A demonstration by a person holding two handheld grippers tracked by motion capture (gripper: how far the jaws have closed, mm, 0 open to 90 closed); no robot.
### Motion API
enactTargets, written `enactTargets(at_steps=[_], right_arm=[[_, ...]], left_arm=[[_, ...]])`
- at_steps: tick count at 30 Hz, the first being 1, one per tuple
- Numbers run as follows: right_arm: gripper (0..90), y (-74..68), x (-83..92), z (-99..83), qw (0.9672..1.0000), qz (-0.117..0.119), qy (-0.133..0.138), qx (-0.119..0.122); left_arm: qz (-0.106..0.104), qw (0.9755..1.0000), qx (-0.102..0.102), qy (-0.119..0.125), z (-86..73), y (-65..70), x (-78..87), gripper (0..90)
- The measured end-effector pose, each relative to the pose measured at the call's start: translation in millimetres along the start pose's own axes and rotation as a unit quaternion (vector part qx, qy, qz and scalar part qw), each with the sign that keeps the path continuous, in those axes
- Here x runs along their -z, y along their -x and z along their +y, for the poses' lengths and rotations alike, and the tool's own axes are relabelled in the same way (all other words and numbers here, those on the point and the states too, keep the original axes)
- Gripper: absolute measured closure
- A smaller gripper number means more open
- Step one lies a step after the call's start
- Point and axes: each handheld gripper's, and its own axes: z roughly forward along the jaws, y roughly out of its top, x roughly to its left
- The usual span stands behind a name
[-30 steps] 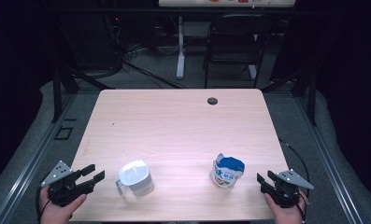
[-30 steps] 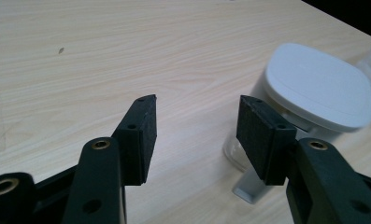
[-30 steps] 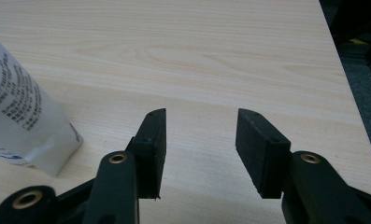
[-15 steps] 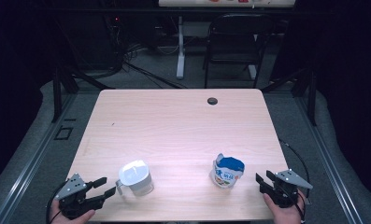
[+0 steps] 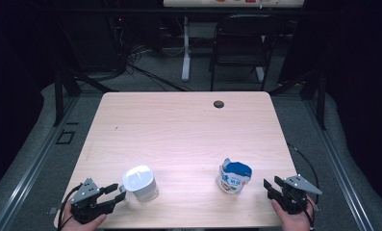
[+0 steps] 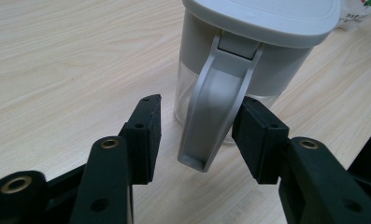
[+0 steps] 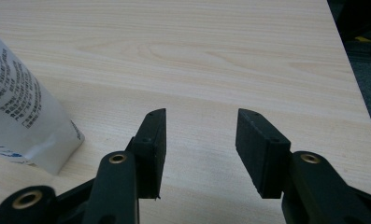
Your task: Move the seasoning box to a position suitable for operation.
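- Grey plastic of the jug's handle (image 6: 216,102) is now bracketed by the left gripper (image 5: 112,192), which has been brought lower and closer to the jug (image 5: 139,183) than a second ago, when it was held off the counter's near-left corner.
- Its fingers (image 6: 146,135) have just been closing but are seen open, with a gap on one side of the handle and the other pad at most grazing it; the grasp is judged not yet made.
- The jug is stood upright on the counter (image 5: 179,130) near its front-left edge, long axis vertical, handle pointed back toward the left gripper.
- The right gripper (image 5: 271,186) is held open and empty just beside the blue-and-white pouch (image 5: 234,176), unchanged.
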Motion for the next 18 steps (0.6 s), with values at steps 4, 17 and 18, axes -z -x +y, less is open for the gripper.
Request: enactTargets(at_steps=[4,17,18], right_arm=[[53.5,1.5,0.3,-0.2,1.0,-0.001,0.0,-0.003],[53.5,1.8,2.0,-0.1,1.0,-0.001,0.004,-0.005],[53.5,1.8,2.3,-0.1,1.0,-0.001,0.003,-0.005]], left_arm=[[0.009,0.9999,-0.002,-0.006,0.8,4.2,-3.9,57.8],[0.021,0.9988,-0.035,-0.025,11.3,14.2,-14.3,68.5],[0.018,0.9988,-0.036,-0.026,12.5,14.3,-15.7,68.5]])
